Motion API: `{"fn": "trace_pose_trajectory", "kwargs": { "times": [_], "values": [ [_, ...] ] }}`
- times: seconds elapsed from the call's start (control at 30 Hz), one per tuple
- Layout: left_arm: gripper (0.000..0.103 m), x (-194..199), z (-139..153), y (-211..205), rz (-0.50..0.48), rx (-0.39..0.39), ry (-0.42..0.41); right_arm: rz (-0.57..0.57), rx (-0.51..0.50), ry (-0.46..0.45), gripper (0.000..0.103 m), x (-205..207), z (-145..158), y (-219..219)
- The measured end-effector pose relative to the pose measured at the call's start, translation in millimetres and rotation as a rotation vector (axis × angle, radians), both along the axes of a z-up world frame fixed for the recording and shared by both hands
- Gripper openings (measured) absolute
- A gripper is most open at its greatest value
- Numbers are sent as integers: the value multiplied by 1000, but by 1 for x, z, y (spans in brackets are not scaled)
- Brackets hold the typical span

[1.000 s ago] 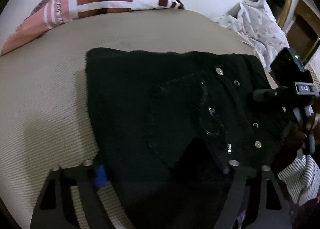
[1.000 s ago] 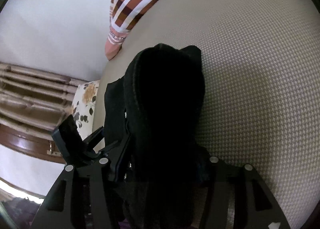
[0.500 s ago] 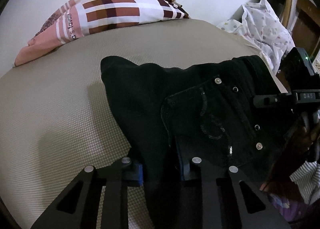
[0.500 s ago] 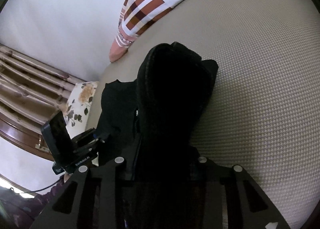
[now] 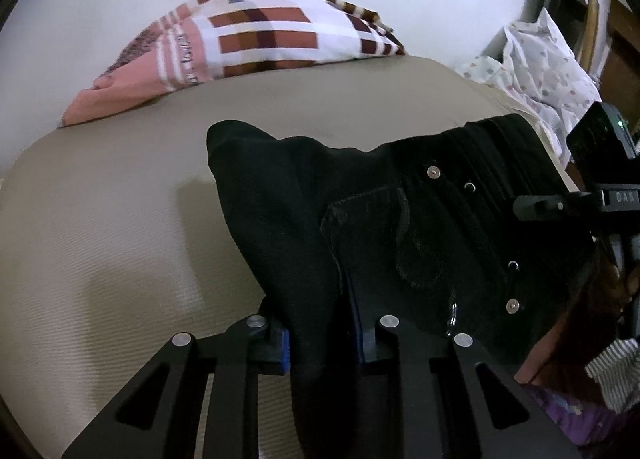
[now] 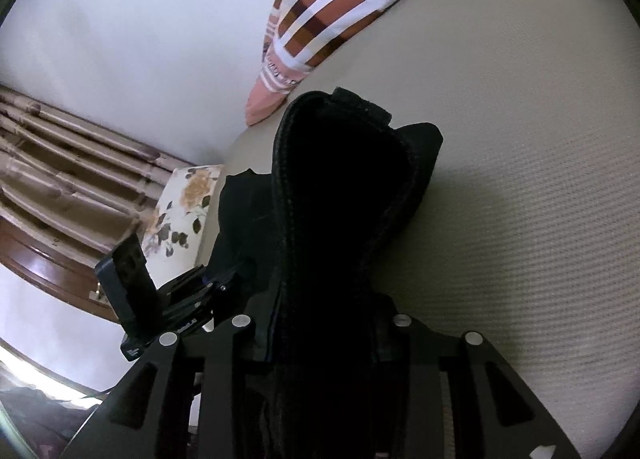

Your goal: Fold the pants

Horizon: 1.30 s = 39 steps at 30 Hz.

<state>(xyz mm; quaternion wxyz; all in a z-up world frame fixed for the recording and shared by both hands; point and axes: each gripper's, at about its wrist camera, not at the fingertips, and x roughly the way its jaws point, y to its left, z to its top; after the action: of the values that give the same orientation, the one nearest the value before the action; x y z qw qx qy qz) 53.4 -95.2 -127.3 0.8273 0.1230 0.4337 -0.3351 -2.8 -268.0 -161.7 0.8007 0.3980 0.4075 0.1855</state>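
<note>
The black pants (image 5: pixel 400 219) with metal rivets and a back pocket hang lifted above the beige bed (image 5: pixel 100 239). My left gripper (image 5: pixel 320 323) is shut on the near edge of the pants, the cloth pinched between its blue pads. My right gripper (image 6: pixel 324 323) is shut on a thick fold of the pants (image 6: pixel 340 199), which rises in front of its camera. The right gripper's body (image 5: pixel 600 179) shows at the right edge of the left wrist view, and the left gripper's body (image 6: pixel 136 291) shows at the left of the right wrist view.
A plaid pillow (image 5: pixel 248 43) lies at the far edge of the bed against a white wall. A pile of white patterned bedding (image 5: pixel 548 75) sits at the far right. A floral cushion (image 6: pixel 180 211) and a wooden bed frame (image 6: pixel 60 179) are beside the bed.
Both grippers have closed on the pants and raised them off the bed. The cloth has bunched into a hanging fold and the pillow looks nearer.
</note>
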Motion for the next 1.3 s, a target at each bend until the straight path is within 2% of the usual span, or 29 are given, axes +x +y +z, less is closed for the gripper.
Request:
{"fn": "trace_pose_trajectory", "kwargs": {
  "times": [0.8,1.3],
  "values": [
    [22,42,29,87,175,-34,-49,123,10,-50,29,66,26,80],
    [22,102,46,125,263,-41,-106,167,18,-95,29,135,43,115]
  ]
}}
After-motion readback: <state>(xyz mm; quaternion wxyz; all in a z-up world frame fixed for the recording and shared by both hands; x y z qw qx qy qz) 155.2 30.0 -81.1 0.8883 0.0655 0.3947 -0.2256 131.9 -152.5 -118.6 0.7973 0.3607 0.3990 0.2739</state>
